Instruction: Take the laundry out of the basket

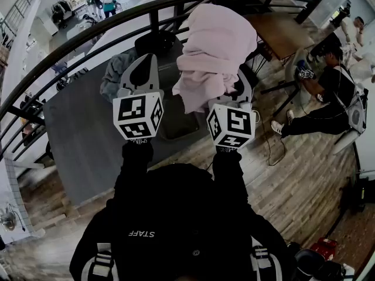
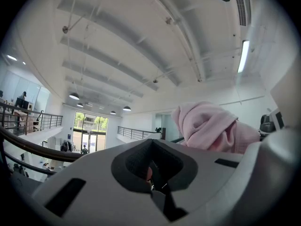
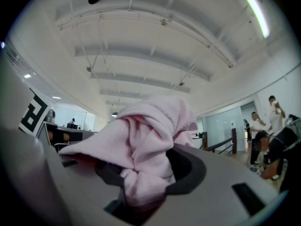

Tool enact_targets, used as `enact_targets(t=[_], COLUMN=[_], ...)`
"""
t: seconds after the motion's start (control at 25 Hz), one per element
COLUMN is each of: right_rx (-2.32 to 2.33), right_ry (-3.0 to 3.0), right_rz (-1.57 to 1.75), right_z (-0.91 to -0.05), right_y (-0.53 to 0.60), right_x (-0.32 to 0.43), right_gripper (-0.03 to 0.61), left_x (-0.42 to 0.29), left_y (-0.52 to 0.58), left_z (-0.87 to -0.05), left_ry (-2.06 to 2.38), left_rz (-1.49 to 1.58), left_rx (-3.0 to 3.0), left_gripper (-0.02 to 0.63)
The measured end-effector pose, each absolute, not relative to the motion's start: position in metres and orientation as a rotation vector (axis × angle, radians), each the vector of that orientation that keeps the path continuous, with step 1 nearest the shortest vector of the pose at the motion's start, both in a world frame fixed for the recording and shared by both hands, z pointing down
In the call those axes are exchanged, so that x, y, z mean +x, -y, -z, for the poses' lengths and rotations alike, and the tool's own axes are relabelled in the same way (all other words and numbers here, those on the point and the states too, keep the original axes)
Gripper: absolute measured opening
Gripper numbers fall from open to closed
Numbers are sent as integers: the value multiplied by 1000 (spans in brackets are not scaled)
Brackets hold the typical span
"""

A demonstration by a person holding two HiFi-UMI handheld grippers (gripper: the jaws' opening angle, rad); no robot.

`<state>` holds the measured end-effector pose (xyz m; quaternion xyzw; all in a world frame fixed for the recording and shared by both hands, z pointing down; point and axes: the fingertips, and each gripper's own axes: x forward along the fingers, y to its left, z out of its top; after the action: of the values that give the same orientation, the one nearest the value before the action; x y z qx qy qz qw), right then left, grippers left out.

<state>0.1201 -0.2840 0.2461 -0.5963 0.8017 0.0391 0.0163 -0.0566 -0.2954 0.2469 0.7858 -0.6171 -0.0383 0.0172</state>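
A large pink cloth (image 1: 211, 45) hangs bunched from my right gripper (image 1: 237, 84), which points upward and is shut on it; the cloth hides the jaw tips. In the right gripper view the pink cloth (image 3: 150, 131) is pinched in the right gripper (image 3: 141, 197) and spills over both jaws. My left gripper (image 1: 146, 57) is raised beside it, jaws together and holding nothing. Seen from the left gripper (image 2: 153, 173), the pink cloth (image 2: 207, 128) is up to the right. A dark basket (image 1: 176, 127) sits on the grey table (image 1: 82, 133) below the cloth.
A grey garment (image 1: 114, 75) lies on the table left of my left gripper. A black object (image 1: 155, 41) sits farther back. A curved black railing (image 1: 88, 34) runs behind the table. A person (image 1: 328, 92) sits on the wooden floor at right, near a wooden table (image 1: 281, 34).
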Motion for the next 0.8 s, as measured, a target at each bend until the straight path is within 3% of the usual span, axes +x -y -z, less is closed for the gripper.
enact_targets(t=[0.8], right_rx=[-1866], right_ry=[-2496], right_rz=[-143], right_z=[-245], right_y=[282], right_x=[116], right_gripper=[196], left_x=[-57], left_y=[295], left_z=[-250], left_ry=[1903], left_rz=[122], left_rx=[2440], left_gripper=[-3])
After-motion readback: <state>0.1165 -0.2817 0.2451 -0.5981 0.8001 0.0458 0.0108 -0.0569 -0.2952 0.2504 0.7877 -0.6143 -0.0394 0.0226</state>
